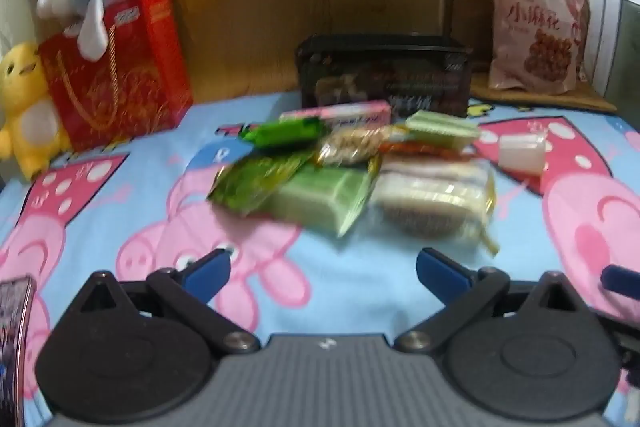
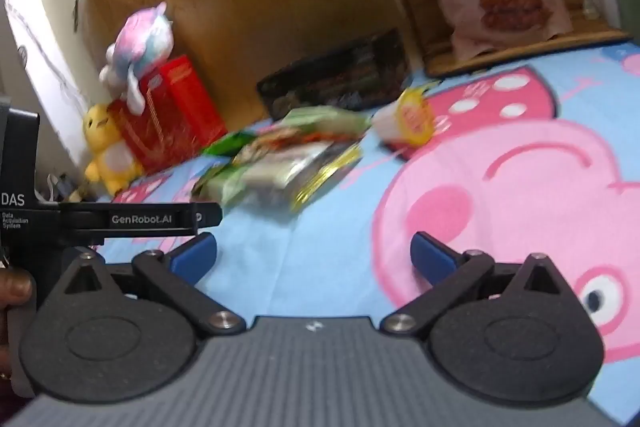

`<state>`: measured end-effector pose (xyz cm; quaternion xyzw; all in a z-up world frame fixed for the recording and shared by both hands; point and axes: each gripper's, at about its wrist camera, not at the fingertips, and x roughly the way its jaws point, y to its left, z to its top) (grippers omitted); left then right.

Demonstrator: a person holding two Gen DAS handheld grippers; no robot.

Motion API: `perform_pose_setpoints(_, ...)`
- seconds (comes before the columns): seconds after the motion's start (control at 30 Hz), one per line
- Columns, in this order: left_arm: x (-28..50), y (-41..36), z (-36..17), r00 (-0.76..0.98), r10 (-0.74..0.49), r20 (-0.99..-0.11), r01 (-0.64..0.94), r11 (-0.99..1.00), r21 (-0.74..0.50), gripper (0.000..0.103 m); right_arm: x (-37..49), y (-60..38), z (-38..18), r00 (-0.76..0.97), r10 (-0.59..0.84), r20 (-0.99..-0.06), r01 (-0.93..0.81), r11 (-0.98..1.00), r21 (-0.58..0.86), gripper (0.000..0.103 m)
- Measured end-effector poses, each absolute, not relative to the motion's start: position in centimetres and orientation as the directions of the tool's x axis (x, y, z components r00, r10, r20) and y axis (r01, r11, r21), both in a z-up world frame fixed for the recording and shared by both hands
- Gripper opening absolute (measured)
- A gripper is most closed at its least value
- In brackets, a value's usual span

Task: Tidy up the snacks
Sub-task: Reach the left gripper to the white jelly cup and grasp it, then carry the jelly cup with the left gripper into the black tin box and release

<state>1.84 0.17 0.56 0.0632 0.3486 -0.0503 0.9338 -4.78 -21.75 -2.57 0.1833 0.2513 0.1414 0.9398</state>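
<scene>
My left gripper (image 1: 323, 267) and right gripper (image 2: 314, 253) are both spread wide, nothing between the fingers, low over the cartoon sheet (image 1: 352, 283). Snack pile (image 1: 352, 179) lies ahead on the sheet, packets overlapping; a small cup (image 2: 408, 119) sits just right of it. Black bin (image 1: 384, 75) is behind the pile. Pink bag (image 1: 536, 27) is far right on a chair, red box (image 1: 120, 71) far left.

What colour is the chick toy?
Yellow with a white belly, clearest in the left wrist view.
</scene>
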Motion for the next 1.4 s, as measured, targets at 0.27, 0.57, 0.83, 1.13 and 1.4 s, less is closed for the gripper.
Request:
perform_pose_setpoints(0.27, 3.2, -1.9, 1.4, 0.772, -0.108, -0.627, 0.205, 0.975, 0.084, 0.094, -3.2, -27.1, -2.3, 0.877, 0.304, -0.372, -0.127, 0.894, 0.429, 0.089)
perform_pose_setpoints(0.57, 5.2, -1.7, 2.3, 0.711, -0.253, -0.657, 0.274, 0.959, -0.072, 0.066, 4.0, -27.6, -1.6, 0.796, 0.342, -0.5, -0.204, 0.929, 0.31, 0.064)
perform_pose_setpoints(0.83, 9.7, -6.6, 4.0, 0.613, -0.464, -0.64, 0.47, 0.865, -0.177, 0.048, 7.9, -26.7, -2.1, 0.739, 0.359, -0.57, -0.322, 0.932, 0.169, 0.064)
perform_pose_setpoints(1.13, 15.7, -10.7, 1.0, 0.475, -0.549, -0.688, 0.519, 0.806, -0.285, 0.057, 9.6, -26.5, -3.0, 0.718, 0.369, -0.59, -0.405, 0.911, 0.076, 0.051)
perform_pose_setpoints(1.4, 16.4, -9.1, 0.5, 0.476, -0.543, -0.692, 0.469, 0.822, -0.323, 0.065, 9.9, -26.1, -3.3, 0.719, 0.381, -0.581, -0.406, 0.909, 0.095, 0.048)
